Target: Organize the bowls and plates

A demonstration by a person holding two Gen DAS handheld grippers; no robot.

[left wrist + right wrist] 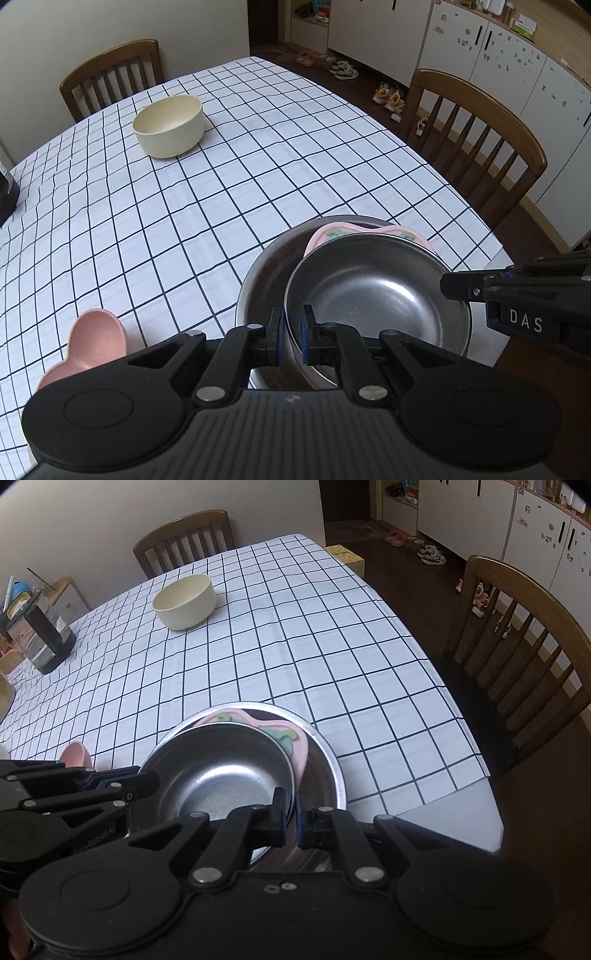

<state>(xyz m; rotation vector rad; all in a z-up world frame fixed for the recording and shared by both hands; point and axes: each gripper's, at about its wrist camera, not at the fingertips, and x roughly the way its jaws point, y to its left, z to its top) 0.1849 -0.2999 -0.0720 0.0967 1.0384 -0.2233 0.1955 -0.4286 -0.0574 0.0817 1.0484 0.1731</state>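
A small steel bowl (376,295) (221,775) is held by both grippers. My left gripper (291,332) is shut on its left rim. My right gripper (290,814) is shut on the opposite rim and appears in the left wrist view (454,286) too. Under the bowl lies a pink plate (332,232) (288,738) with a green pattern, inside a larger steel bowl (262,273) (325,760). Whether the small bowl rests on the plate I cannot tell. A cream bowl (170,125) (186,600) stands far across the checked tablecloth (221,192). A pink heart-shaped bowl (92,343) (75,755) sits near left.
Wooden chairs stand behind the table (110,77) and at its right side (476,136) (524,638). A black and clear container (44,638) stands at the table's left edge. A yellow box (347,557) lies past the far corner. The table's near right corner (480,805) is close to the bowls.
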